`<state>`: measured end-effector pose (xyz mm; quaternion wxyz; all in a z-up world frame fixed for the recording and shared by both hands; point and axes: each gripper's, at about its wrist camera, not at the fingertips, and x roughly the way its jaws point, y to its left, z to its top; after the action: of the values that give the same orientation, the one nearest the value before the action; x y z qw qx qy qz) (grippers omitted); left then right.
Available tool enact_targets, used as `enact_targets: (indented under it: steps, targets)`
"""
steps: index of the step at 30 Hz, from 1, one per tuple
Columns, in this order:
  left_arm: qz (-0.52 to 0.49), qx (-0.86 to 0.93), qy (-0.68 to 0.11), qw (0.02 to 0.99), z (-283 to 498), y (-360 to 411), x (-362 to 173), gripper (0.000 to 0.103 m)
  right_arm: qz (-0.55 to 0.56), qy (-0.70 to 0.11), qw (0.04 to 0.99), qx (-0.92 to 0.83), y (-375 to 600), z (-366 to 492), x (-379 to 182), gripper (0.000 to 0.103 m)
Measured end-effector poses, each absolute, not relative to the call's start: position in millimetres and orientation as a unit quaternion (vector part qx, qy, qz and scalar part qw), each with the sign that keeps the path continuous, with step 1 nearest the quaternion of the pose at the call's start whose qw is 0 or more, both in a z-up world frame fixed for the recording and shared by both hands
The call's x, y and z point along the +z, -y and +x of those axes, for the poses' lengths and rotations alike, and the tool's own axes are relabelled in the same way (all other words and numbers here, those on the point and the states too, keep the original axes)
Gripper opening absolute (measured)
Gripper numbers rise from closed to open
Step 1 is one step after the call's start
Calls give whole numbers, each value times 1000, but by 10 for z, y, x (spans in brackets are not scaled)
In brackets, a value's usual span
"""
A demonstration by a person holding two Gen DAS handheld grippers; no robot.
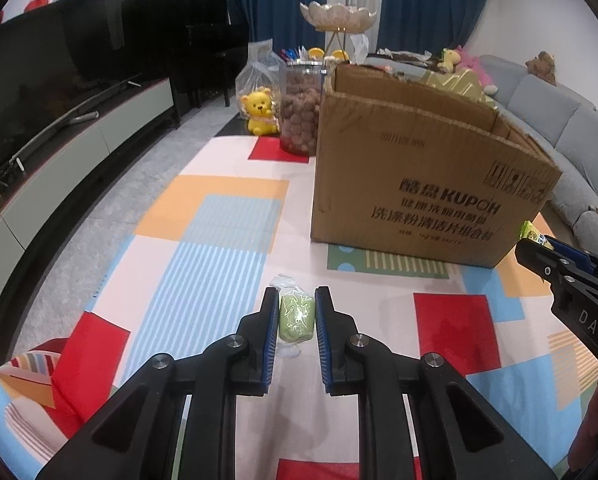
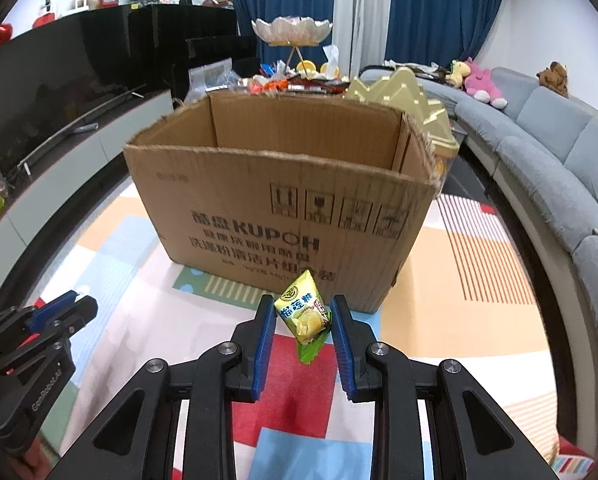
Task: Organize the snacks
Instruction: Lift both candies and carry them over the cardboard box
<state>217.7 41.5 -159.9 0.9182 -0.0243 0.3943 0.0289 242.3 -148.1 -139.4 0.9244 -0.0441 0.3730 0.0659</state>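
Left gripper (image 1: 295, 314) fingers clamp green wrapped snack (image 1: 296, 317); right gripper (image 2: 303, 322) fingers grip yellow packet (image 2: 304, 312) before cardboard box (image 2: 283, 200).

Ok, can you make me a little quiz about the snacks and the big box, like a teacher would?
1. True or false: the cardboard box is open at the top.
2. Which snack sits between the fingers of the left gripper? A) a green wrapped snack B) a red lollipop C) a banana
3. Fill in: the right gripper holds a ______ snack packet in front of the box.

Key:
1. True
2. A, the green wrapped snack
3. Yellow
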Motion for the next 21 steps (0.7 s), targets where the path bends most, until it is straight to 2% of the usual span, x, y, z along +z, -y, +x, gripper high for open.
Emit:
enact_targets:
  steps: [21]
  targets:
    - [-14, 20, -339, 940, 1904, -252, -969, 19, -31, -320, 945, 66, 1584, 2022, -835, 29]
